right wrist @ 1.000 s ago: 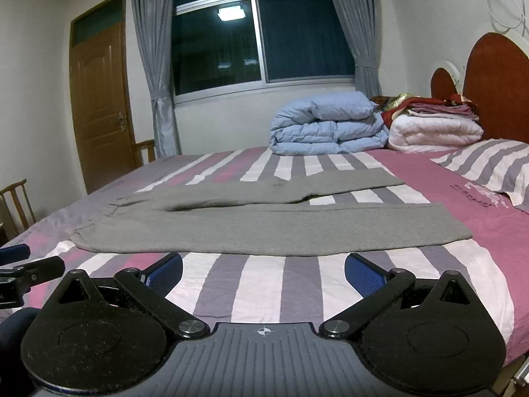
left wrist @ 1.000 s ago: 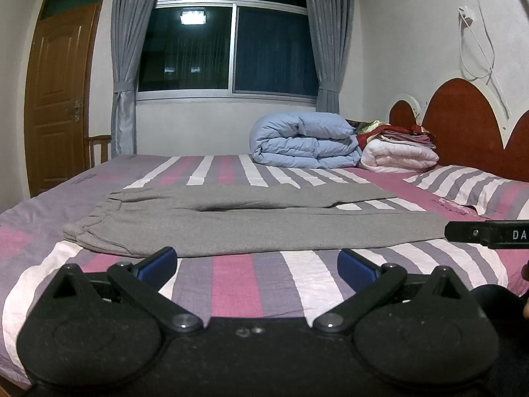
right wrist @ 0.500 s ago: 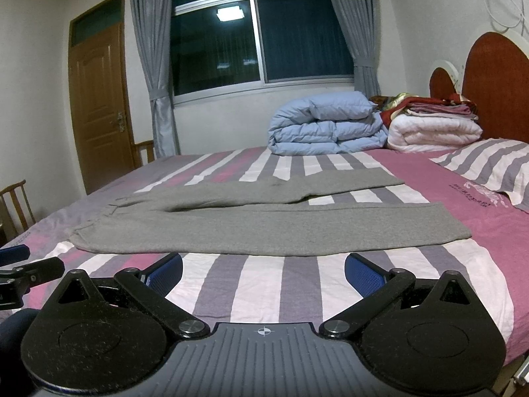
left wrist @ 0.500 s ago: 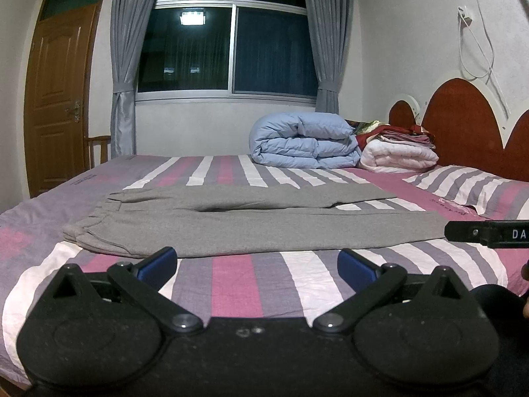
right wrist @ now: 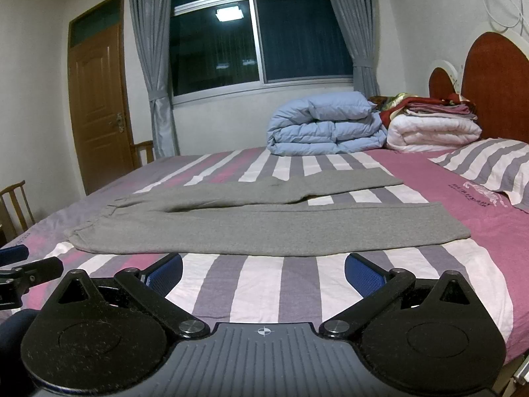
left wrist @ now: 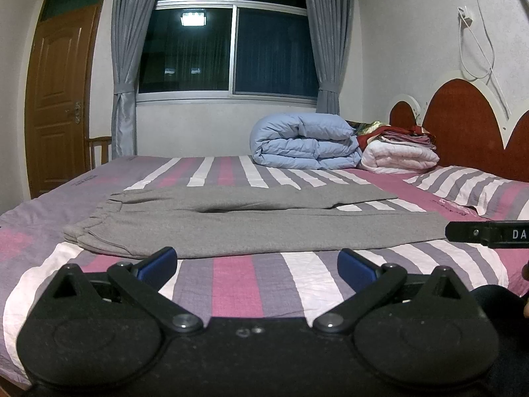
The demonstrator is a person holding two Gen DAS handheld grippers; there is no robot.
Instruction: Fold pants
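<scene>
Grey pants (left wrist: 251, 228) lie flat on the striped bed (left wrist: 238, 284), waistband to the left, the two legs spread apart toward the right. They also show in the right wrist view (right wrist: 185, 228). My left gripper (left wrist: 256, 268) is open and empty, just short of the pants' near edge. My right gripper (right wrist: 264, 273) is open and empty, also just in front of the near leg. Part of the right gripper shows at the right edge of the left wrist view (left wrist: 489, 233). Part of the left gripper shows at the left edge of the right wrist view (right wrist: 23, 273).
A folded light blue duvet (left wrist: 304, 147) and a stack of folded bedding (left wrist: 400, 154) sit at the far side of the bed. A striped pillow (right wrist: 492, 165) lies by the red headboard (right wrist: 496, 89). A wooden door (right wrist: 97, 106) and a chair (right wrist: 15, 208) stand on the left.
</scene>
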